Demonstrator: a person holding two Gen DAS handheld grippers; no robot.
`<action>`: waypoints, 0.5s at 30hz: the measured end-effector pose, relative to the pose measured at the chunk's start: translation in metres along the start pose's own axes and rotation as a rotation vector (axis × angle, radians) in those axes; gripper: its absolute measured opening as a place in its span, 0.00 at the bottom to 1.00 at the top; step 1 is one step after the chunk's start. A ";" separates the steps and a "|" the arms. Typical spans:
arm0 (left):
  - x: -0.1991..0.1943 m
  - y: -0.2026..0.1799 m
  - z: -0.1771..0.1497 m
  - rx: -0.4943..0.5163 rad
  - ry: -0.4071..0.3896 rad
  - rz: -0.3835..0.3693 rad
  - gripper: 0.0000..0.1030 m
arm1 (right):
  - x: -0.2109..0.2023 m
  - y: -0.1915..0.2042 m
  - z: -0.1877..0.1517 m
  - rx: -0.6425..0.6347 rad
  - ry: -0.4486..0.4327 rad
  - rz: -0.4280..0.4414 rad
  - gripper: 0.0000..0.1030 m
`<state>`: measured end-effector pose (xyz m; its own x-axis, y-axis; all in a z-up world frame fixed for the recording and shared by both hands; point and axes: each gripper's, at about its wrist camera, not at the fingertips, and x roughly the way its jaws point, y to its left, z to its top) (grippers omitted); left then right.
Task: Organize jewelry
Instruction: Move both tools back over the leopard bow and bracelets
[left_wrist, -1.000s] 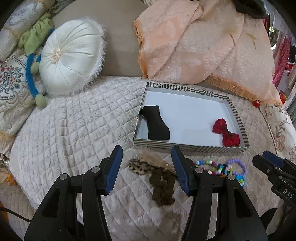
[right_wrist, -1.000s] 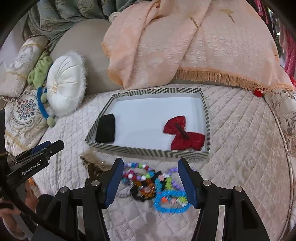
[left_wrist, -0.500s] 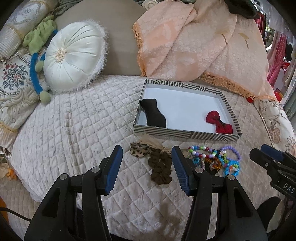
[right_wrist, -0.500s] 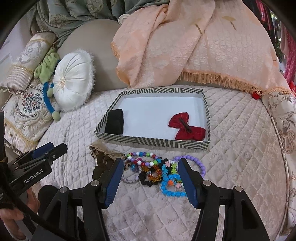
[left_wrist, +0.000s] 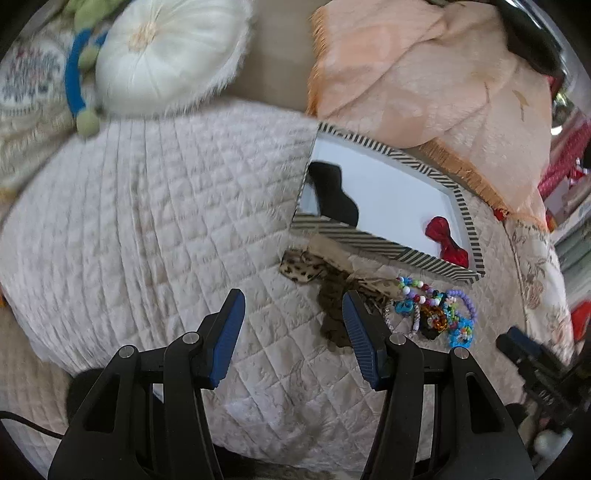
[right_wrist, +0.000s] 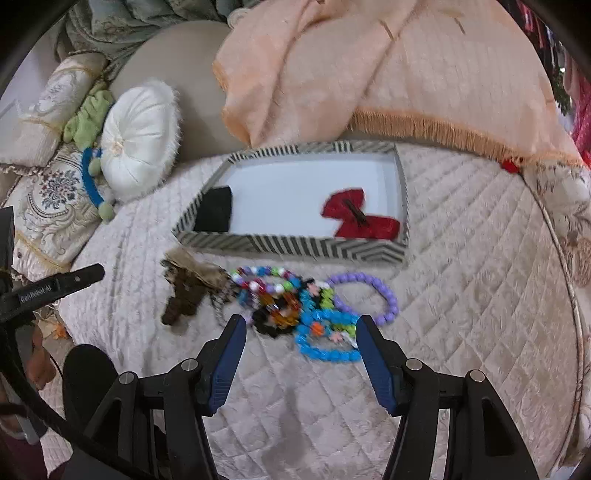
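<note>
A striped box (right_wrist: 295, 246) (left_wrist: 369, 242) sits on the quilted bed and holds a black bow (right_wrist: 214, 214) (left_wrist: 334, 199) and a red bow (right_wrist: 360, 218) (left_wrist: 445, 240). In front of it lie a pile of bead bracelets (right_wrist: 310, 314) (left_wrist: 436, 314), a brown bow (right_wrist: 183, 295) (left_wrist: 334, 314) and a leopard-print bow (left_wrist: 304, 267). My right gripper (right_wrist: 297, 334) is open and empty, just above the near edge of the bracelets. My left gripper (left_wrist: 291, 310) is open and empty, left of the brown bow.
A round white cushion (right_wrist: 138, 142) (left_wrist: 166, 55), a green and blue plush toy (right_wrist: 90, 147) and patterned pillows (right_wrist: 51, 192) lie at the left. A peach fringed blanket (right_wrist: 388, 74) (left_wrist: 424, 85) drapes behind the box. The bed edge curves at the right (right_wrist: 565, 295).
The right gripper has moved forward and down toward the bracelets. The left gripper has swung left and tilted, so the box and bows now sit to its right. Both stay open.
</note>
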<state>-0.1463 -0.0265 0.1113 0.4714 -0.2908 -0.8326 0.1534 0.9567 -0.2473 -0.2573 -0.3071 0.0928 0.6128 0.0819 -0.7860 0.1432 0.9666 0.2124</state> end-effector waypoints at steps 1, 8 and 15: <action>0.003 0.001 0.000 -0.011 0.008 -0.005 0.53 | 0.003 -0.004 -0.002 0.006 0.010 0.000 0.58; 0.033 -0.013 -0.006 0.026 0.074 -0.024 0.53 | 0.019 -0.029 -0.018 0.015 0.050 -0.034 0.57; 0.069 -0.026 -0.006 0.044 0.124 -0.007 0.54 | 0.030 -0.047 -0.016 0.034 0.053 -0.054 0.52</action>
<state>-0.1228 -0.0714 0.0574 0.3592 -0.2909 -0.8867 0.1956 0.9525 -0.2333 -0.2583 -0.3462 0.0501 0.5617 0.0431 -0.8262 0.2016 0.9614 0.1873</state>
